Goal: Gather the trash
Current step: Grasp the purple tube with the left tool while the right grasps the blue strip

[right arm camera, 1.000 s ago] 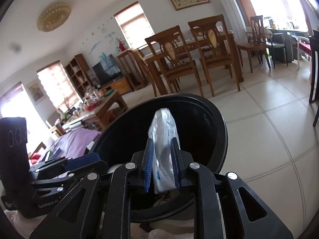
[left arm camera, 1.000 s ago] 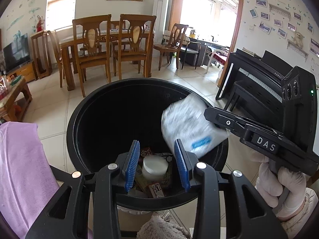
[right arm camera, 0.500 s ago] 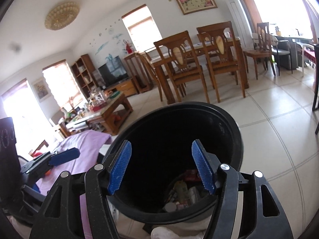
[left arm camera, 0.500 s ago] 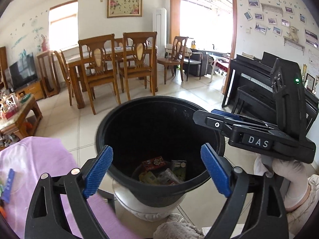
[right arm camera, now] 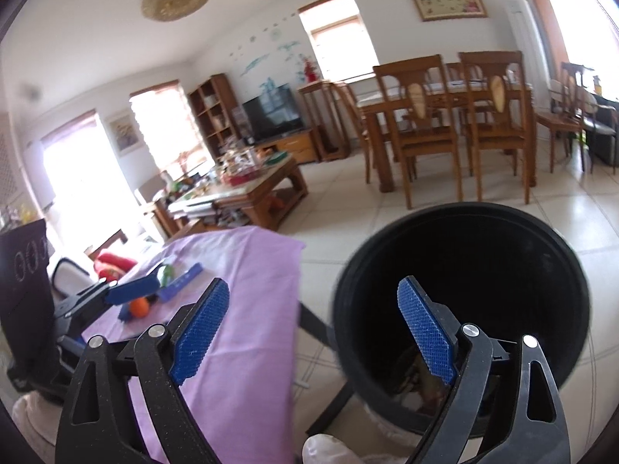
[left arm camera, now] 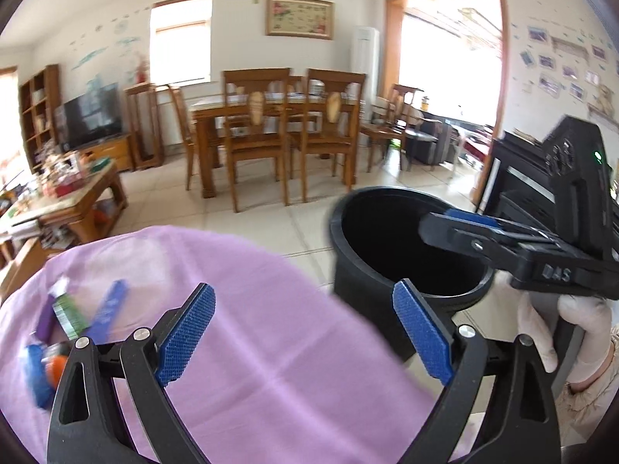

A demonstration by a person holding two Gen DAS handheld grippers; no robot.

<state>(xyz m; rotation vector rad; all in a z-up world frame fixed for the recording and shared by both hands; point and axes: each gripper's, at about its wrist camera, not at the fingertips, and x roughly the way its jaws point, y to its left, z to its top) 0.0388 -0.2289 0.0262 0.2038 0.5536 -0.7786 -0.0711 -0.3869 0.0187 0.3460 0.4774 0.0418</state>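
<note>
A black round bin (left arm camera: pixel 371 270) stands on the floor right of a table with a purple cloth (left arm camera: pixel 271 348); in the right wrist view the bin (right arm camera: pixel 580 309) holds some trash at its bottom. Several small items, a blue stick (left arm camera: pixel 108 305), a green tube (left arm camera: pixel 67 313) and an orange piece (right arm camera: pixel 139 306), lie at the cloth's far left. My left gripper (left arm camera: pixel 305 332) is open and empty above the cloth. My right gripper (right arm camera: pixel 313 332) is open and empty, between the table edge and the bin; it shows over the bin in the left wrist view (left arm camera: pixel 456 224).
A wooden coffee table (right arm camera: pixel 247 193) loaded with clutter stands beyond the purple table. A dining table with chairs (left arm camera: pixel 278 131) is farther back on the tiled floor. A black piano (left arm camera: pixel 514 178) is at the right behind the bin.
The right gripper opened and let the white packet fall into the bin. Both grippers opened wide and swung left, away from the bin toward the purple table.
</note>
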